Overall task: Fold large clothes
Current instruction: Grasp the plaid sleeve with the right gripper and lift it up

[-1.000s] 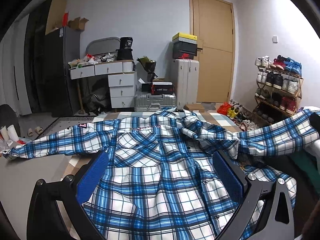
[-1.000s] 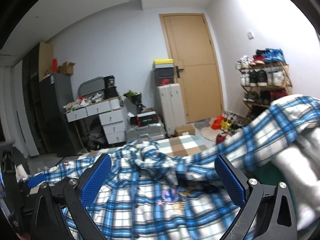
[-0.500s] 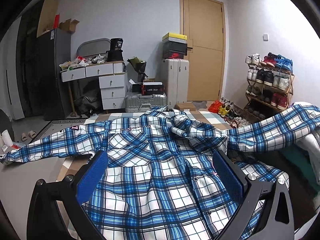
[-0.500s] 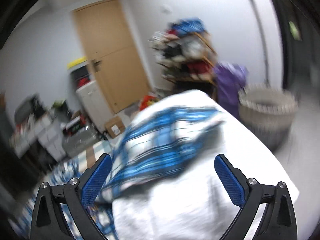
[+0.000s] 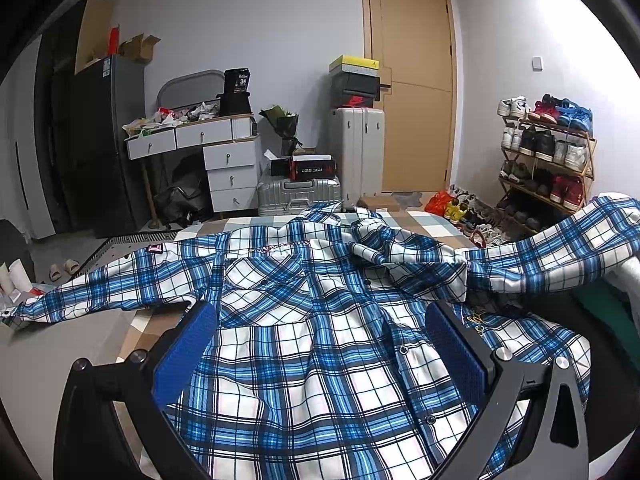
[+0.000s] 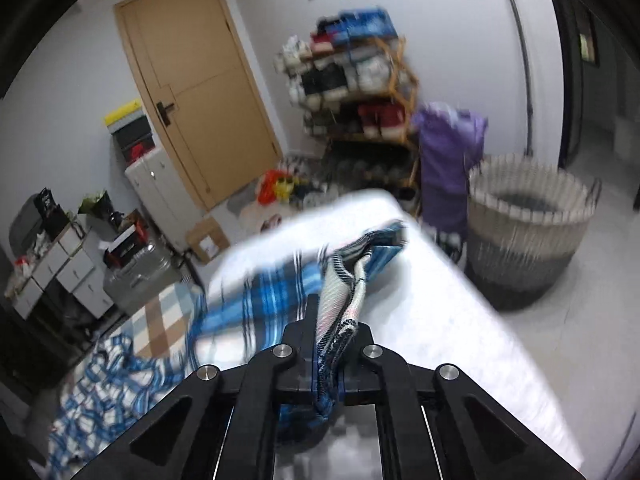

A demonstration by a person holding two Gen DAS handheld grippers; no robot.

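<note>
A large blue and white plaid shirt (image 5: 304, 320) lies spread face up on the bed, with its left sleeve (image 5: 100, 292) stretched out to the left and its right sleeve (image 5: 560, 252) draped over a white pile at the right. My left gripper (image 5: 320, 340) is open and hovers just above the shirt's front. My right gripper (image 6: 334, 344) is shut on the right sleeve's cuff (image 6: 352, 276), above the white bedding (image 6: 440, 320). The right wrist view is blurred.
A woven laundry basket (image 6: 528, 240) stands on the floor to the right of the bed. A shoe rack (image 5: 548, 152), a wooden door (image 5: 412, 80), suitcases (image 5: 356, 152) and a cluttered white desk (image 5: 200, 148) line the far wall.
My right gripper swung right from the shirt's body to the sleeve end and closed on the cuff. My left gripper stayed open over the shirt, shifting only slightly.
</note>
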